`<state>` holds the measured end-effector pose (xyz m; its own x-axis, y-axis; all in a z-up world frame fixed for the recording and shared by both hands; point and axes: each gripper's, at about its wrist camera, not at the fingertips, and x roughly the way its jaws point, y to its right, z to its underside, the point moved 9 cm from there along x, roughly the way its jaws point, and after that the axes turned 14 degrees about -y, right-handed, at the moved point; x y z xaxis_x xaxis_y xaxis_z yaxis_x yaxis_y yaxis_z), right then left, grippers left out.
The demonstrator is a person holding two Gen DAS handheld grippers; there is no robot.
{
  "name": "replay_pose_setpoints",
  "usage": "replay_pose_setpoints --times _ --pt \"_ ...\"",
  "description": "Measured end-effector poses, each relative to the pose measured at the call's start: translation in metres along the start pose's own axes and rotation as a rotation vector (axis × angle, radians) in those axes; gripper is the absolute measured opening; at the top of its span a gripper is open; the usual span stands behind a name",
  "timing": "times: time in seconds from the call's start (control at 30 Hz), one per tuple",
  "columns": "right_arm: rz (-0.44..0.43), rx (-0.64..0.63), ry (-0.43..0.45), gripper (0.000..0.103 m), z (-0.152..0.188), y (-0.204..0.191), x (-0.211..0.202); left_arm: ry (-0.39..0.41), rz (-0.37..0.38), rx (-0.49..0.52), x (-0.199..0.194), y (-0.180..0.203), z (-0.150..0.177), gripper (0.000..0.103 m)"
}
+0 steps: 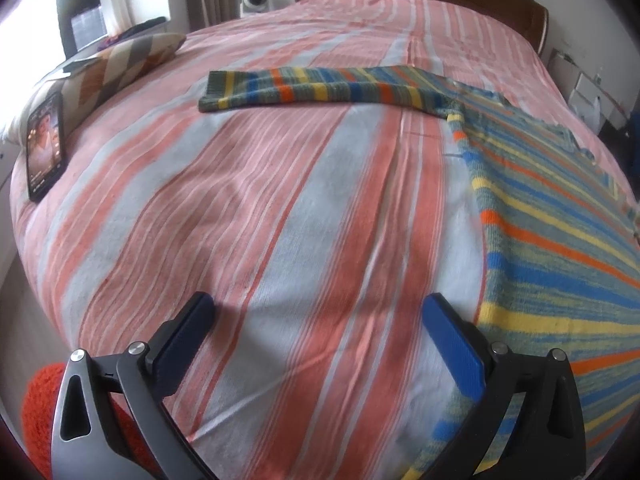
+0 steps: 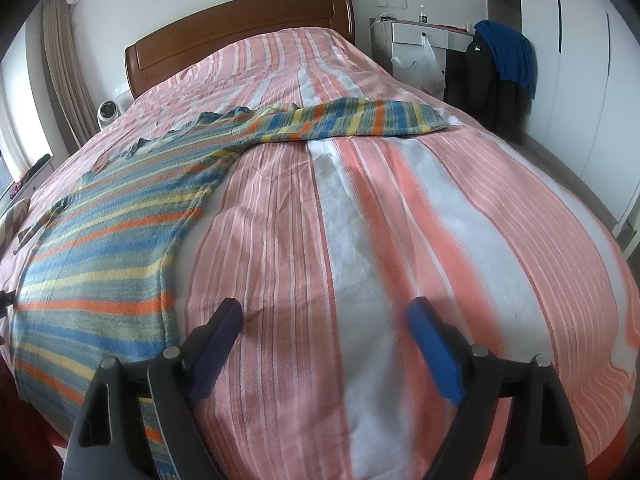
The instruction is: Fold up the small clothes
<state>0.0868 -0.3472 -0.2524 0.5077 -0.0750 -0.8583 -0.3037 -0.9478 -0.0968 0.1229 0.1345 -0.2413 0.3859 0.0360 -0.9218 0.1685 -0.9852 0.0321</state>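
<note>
While both tools hover low over the striped bedspread [image 2: 360,240], the left gripper [image 1: 320,308] and the right gripper [image 2: 324,312] stand spread wide with only bare sheet between their blue pads, pinching nothing. Between the two lies the striped sweater [image 1: 560,240], flat on the bed, its hem nearest and its sleeves stretched out sideways farther up. Beyond it, a phone [image 1: 45,144] leans on a patterned pillow [image 1: 128,60], and the wooden headboard [image 2: 240,28] closes the far end.

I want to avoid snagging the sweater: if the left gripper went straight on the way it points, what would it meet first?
Most likely the bare striped bedspread. The left gripper is open and angled down at it, with the sweater just off to its right, though depth is hard to judge.
</note>
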Motion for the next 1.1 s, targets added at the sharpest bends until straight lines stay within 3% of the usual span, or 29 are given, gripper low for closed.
replay_pose_setpoints --times 0.83,0.97,1.1 --pt "0.012 -0.020 -0.011 0.091 0.004 -0.004 0.005 -0.004 0.012 0.029 -0.003 0.000 0.000 0.102" --pt "-0.024 0.003 0.046 0.091 -0.013 0.004 -0.019 0.103 0.121 -0.018 -0.032 -0.004 -0.008 0.102" --pt "-0.086 0.009 0.096 0.091 -0.056 0.022 -0.043 0.151 0.123 -0.045 -0.039 -0.010 -0.014 0.102"
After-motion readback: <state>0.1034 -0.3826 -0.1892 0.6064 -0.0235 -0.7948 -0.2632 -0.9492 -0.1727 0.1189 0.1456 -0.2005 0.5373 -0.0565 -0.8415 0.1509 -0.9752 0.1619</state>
